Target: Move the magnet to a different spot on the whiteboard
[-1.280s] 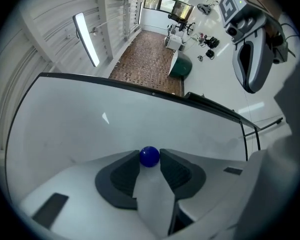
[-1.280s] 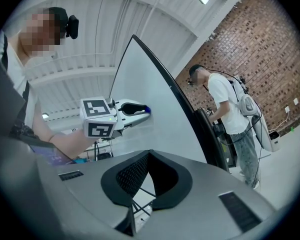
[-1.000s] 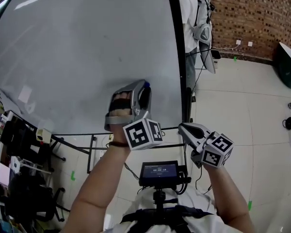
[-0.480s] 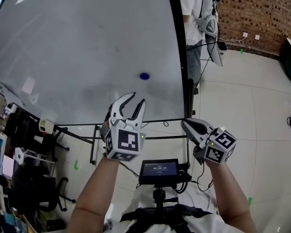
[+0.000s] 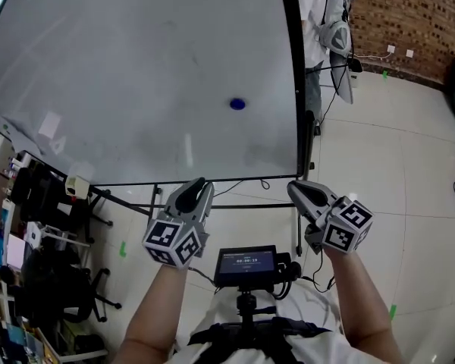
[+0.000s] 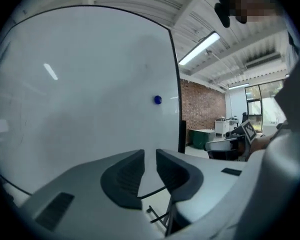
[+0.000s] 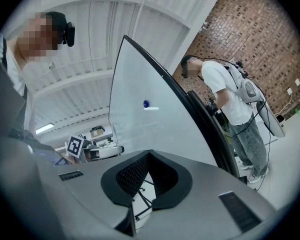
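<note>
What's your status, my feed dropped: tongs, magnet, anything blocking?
Left tongs open, empty, just been closing. Right tongs shut, empty. Small round blue magnet on white whiteboard, clear of both. Nothing blocking.

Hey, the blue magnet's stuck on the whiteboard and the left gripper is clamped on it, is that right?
Not quite. The blue magnet is on the whiteboard, but the left gripper is not clamped on it: it is well clear of the magnet. Its jaws have just been closing, with a narrow gap and nothing between them, as the left gripper view shows.
</note>
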A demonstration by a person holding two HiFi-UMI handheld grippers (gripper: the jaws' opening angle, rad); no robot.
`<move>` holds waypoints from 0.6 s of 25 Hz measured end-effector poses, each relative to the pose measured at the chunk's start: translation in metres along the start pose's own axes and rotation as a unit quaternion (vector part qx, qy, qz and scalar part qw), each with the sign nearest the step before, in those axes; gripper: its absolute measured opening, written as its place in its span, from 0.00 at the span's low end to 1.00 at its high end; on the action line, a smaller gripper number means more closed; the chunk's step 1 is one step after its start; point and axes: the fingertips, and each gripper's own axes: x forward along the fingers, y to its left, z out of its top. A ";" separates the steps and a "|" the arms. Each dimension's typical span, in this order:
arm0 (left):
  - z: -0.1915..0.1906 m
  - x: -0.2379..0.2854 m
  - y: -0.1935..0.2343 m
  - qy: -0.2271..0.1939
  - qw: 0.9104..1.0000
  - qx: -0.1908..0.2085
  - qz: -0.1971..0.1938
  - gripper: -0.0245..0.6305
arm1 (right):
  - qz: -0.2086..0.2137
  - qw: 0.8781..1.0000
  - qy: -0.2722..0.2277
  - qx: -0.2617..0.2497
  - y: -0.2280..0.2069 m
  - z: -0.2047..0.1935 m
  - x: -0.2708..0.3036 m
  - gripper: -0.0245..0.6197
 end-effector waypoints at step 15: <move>-0.087 -0.113 0.010 0.005 0.988 -0.074 -0.135 0.07 | -0.021 0.999 0.032 -0.008 0.113 -0.074 0.018 0.09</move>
